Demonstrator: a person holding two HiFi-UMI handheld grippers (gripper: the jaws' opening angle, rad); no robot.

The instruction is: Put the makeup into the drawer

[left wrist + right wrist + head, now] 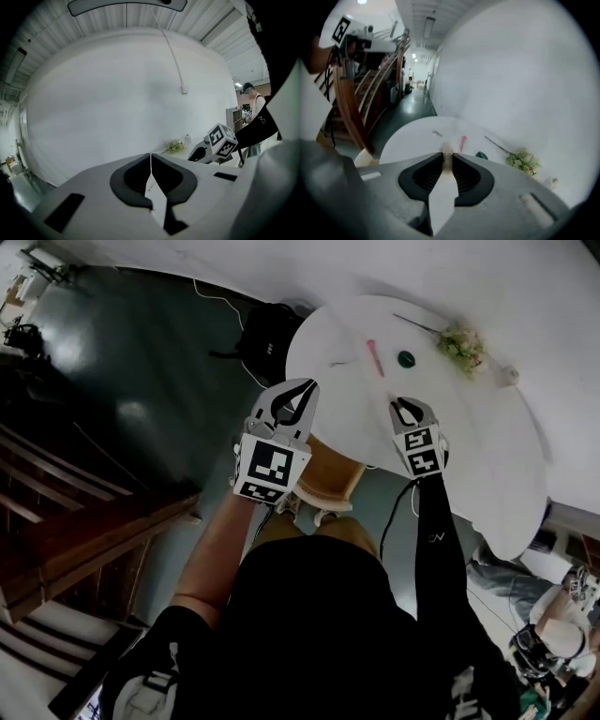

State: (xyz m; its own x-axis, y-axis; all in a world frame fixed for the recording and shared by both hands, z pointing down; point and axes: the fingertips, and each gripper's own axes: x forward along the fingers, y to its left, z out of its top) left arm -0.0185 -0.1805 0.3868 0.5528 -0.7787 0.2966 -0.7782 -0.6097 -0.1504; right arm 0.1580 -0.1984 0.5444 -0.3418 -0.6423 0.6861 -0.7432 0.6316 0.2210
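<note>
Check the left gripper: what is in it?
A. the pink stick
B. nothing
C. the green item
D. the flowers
B: the left gripper has its jaws together with nothing between them, while the pink stick, green item and flowers all lie on the table.

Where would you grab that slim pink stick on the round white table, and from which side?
Probably mid-length, from above, jaws across its narrow width: the slim pink stick lies flat on the round white table, too low for a sideways approach.
</note>
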